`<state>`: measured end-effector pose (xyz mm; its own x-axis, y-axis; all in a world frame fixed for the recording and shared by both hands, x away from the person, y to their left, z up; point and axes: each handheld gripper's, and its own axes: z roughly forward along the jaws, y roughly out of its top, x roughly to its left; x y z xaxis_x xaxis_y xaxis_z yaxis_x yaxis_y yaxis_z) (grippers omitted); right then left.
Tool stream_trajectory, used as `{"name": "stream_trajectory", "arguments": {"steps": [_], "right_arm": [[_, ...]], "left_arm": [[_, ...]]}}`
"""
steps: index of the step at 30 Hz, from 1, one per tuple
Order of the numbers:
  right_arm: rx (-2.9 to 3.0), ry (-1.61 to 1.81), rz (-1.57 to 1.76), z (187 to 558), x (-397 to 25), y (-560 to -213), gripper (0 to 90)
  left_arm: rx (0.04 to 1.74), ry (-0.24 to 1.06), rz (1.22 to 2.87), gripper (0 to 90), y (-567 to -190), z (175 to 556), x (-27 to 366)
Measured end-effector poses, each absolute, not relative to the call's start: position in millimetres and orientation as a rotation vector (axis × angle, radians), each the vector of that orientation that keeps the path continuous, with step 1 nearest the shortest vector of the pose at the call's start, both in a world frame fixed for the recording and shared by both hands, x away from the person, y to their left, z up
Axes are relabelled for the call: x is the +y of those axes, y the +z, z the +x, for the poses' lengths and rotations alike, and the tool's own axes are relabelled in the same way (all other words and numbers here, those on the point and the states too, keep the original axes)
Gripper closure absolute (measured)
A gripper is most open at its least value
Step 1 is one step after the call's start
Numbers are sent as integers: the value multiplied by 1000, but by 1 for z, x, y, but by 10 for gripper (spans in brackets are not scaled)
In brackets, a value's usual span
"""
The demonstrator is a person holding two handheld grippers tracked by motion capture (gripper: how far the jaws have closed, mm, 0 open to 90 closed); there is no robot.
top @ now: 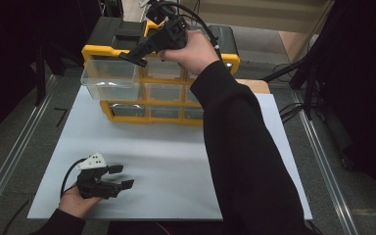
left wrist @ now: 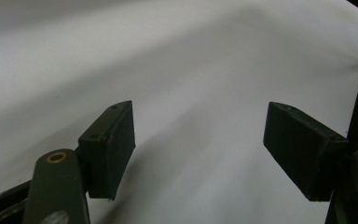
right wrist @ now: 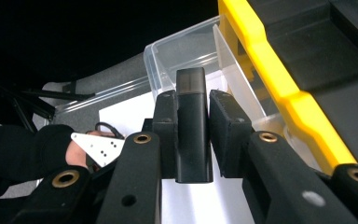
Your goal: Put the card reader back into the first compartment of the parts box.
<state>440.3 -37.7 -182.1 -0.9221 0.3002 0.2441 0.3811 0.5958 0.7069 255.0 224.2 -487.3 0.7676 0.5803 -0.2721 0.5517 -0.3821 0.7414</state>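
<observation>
A white board (top: 176, 161) on the table carries a yellow drawer cabinet (top: 152, 105).

A white board (top: 176, 161) covers the tabletop, with grey metal rails (top: 10, 161) running along both its sides. Beyond the right rail, black cables (top: 293, 110) lie on the grey floor near dark stand legs (top: 293, 68), and a wooden panel (top: 254, 85) peeks from behind the board's far edge

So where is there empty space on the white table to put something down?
The widest bare stretch of the white board lies between the yellow drawer cabinet and the left gripper. Another strip runs left of the cabinet. It is crowded at the top: the right gripper, clamped on a small black block, hangs over the pulled-out clear drawer.
</observation>
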Motion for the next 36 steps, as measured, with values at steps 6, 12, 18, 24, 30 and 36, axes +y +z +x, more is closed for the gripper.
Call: {"name": "stream_trajectory", "arguments": {"steps": [6,12,18,24,30,36], "right_arm": [[-2722,-1209,-587,445,-21,-183,712],[-2710,-1218,-586,449,-7,-181,712],[-2728,-1207,-569,449,7,-185,711],[-2735,-1204,-575,450,15,-190,711],[-2744,-1190,-567,450,24,-195,711],[-2768,-1171,-571,449,29,-199,711]], "left_arm": [[843,38,2064,267,-488,255,224],[841,30,2066,267,-488,254,224],[840,31,2065,266,-488,254,224],[839,31,2066,266,-488,254,224],[840,28,2065,267,-487,254,225],[840,30,2065,267,-487,253,225]]}}
